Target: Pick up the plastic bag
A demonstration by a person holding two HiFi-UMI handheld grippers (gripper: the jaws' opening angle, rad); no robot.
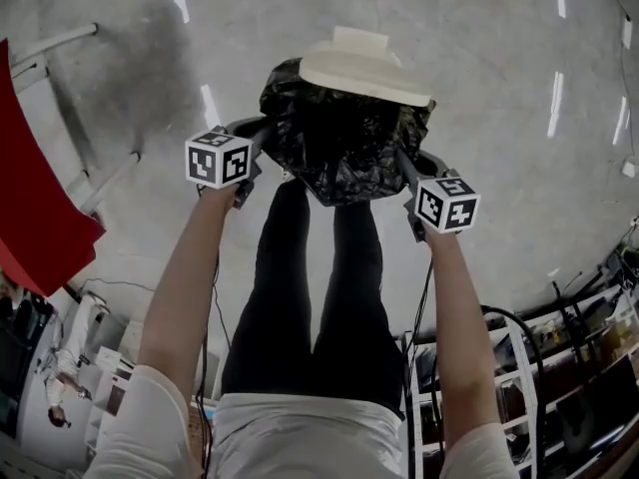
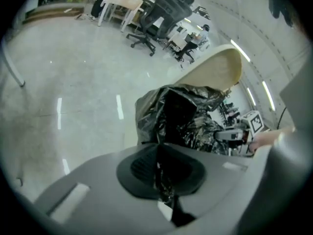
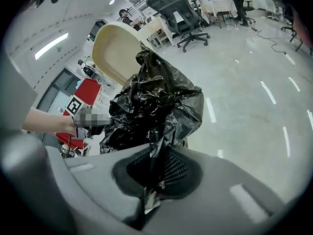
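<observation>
**Two hand-held grippers pinching a black plastic bag between them**

A person is standing on a pale, glossy floor [image 1: 499, 68] and looking down past outstretched bare forearms. Each hand is holding a grey gripper topped with a black-and-white marker cube.

The left gripper [image 2: 159, 168] is closing its jaws tight on a thin fold of crinkled black film. The film is running up from between the dark ribbed pads into the body of the plastic bag [image 1: 339, 133]. The right gripper [image 3: 156, 168] is doing the same on the opposite side, its pads pressing together on a twisted strip of the same black plastic.

The bag is hanging between the two grippers, in front of the person's legs [image 1: 319, 297], which are in dark trousers. It is bunching and shining in many small creases. Whether its underside is clear of the floor cannot be told.

A cream-coloured rounded object [image 1: 359, 66] is sitting at the far, upper edge of the bag and touching it. From each gripper view it is rising above the black plastic like a shallow oval dish; what it is cannot be told.

A red panel [image 1: 30, 198] is showing at the left edge of the head view. Cluttered shelving [image 1: 569, 367] is filling that view's lower right corner. Black office chairs [image 2: 164, 11] and pale tables are standing well away in the background.
</observation>
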